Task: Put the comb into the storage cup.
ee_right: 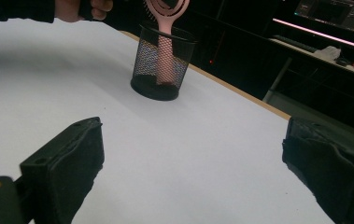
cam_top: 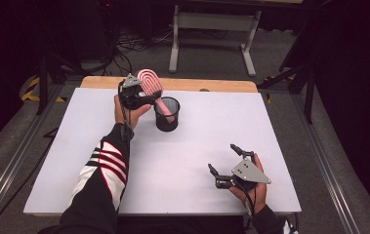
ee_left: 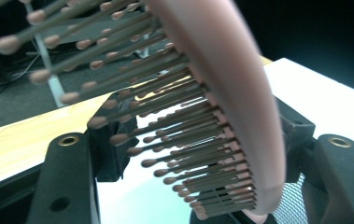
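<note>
Pink hairbrush stands in mesh cup

Pink hairbrush (cam_top: 150, 82) leans handle-down in the black mesh pen cup (cam_top: 167, 114) on the white table (cam_top: 197, 146), its head clamped by the left gripper (cam_top: 146, 95); the right gripper (cam_top: 224, 163) rests wide open, empty, well apart

The hairbrush (ee_left: 221, 93) head is cut off by the top edge and blurred.

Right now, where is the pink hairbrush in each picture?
High view: the pink hairbrush is upper left of middle, handle down in the black mesh cup.
Left gripper view: close up, its bristles cross the middle.
Right gripper view: top middle, standing in the cup.
Shared landmark: the cup.
</note>
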